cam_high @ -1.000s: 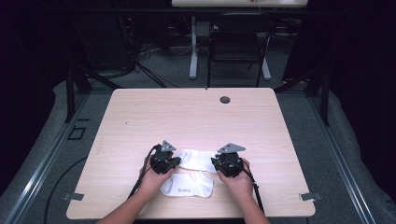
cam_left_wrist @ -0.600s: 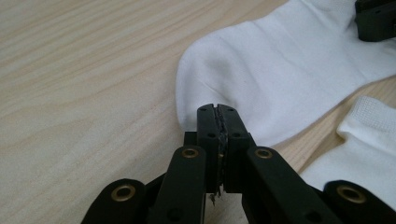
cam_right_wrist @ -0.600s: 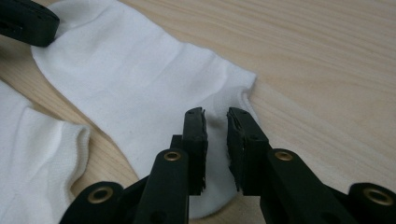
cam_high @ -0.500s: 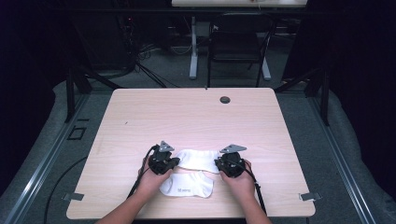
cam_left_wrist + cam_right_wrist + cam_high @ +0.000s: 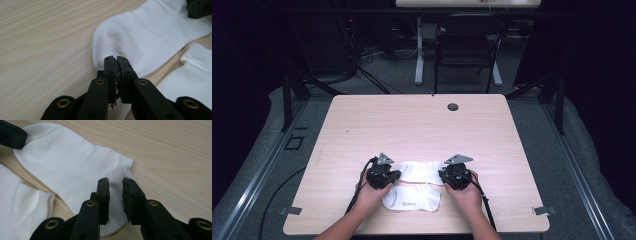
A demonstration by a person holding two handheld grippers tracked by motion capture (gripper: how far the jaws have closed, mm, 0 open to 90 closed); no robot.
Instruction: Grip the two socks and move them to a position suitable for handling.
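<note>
Two white socks flat near counter's 6 o'clock edge: upper sock point(image 5: 421, 171), lower sock point(image 5: 411, 197) touching.

The high view looks forward and down on the whole table point(image 5: 422, 125). Both gripper views sit low and close, facing inward over one shared white sock point(image 5: 150, 35).

Pale wood-grain desk point(image 5: 422, 130) — smooth, matt; two white knit cloth socks point(image 5: 150, 32) near its front edge, soft, finely ribbed; black matt plastic fingers point(image 5: 103, 195) — brass-coloured rivets.
</note>
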